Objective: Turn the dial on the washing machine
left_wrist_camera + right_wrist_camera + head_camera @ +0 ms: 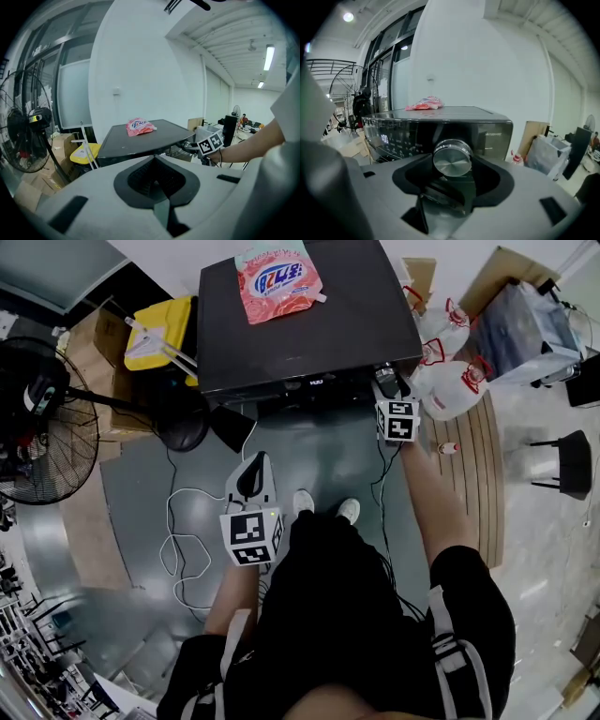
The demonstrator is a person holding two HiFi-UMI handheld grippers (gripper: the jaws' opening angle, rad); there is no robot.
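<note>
Dial [452, 158] sat clamped in right gripper [452, 169] jaws, 5 o'clock corner of washing machine [300, 334]; left gripper [157, 182] jaws together, empty. Weak grip could slip mid-twist.

Left hand-held gripper [155, 164] jaws together, washing machine [140, 140] ahead

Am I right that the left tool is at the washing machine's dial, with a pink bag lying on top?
Not quite: it is the right tool at the dial, as the right gripper view shows. The pink bag does lie on top of the washing machine.
</note>
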